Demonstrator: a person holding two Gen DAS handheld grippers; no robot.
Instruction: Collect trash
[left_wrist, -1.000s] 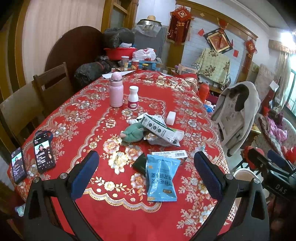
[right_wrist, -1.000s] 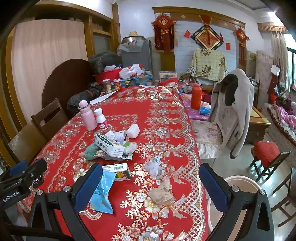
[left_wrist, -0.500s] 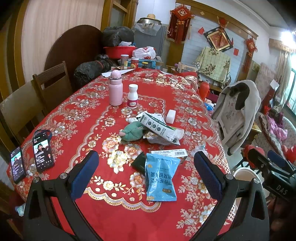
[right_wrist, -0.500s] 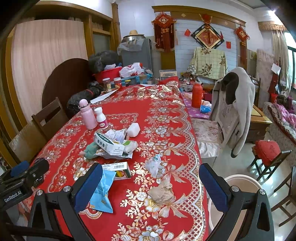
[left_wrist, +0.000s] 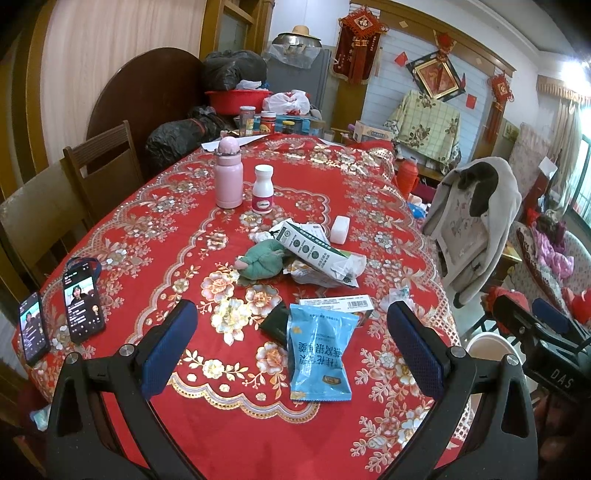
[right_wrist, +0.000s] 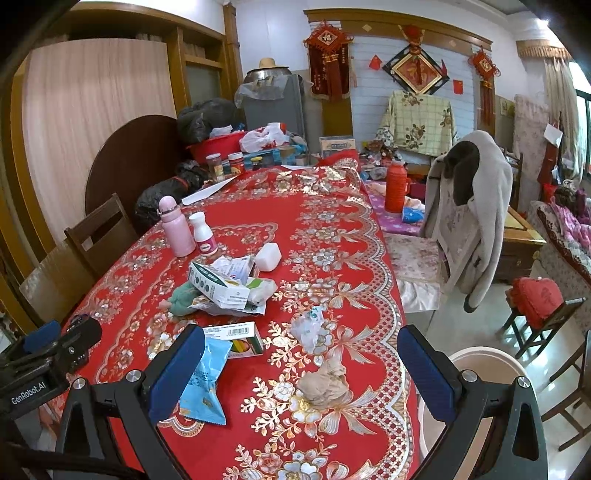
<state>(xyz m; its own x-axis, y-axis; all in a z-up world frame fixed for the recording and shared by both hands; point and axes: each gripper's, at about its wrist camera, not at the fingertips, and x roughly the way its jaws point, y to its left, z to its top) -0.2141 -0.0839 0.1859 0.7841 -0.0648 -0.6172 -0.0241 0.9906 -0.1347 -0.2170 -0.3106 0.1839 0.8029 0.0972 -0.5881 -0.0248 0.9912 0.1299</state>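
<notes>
Hovering wide-open over table edge: left gripper (left_wrist: 291, 345) framing blue snack packet (left_wrist: 319, 356), right gripper (right_wrist: 301, 367) framing crumpled tissue (right_wrist: 325, 382); white bin (right_wrist: 480, 363) alongside, likely drop target.

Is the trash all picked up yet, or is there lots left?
Nothing looks collected yet. Both the left gripper and right gripper hang open and empty. Still on the red flowered tablecloth: the blue snack packet, the crumpled brown paper wad, the clear plastic wrapper and the torn white-and-green box.
</notes>
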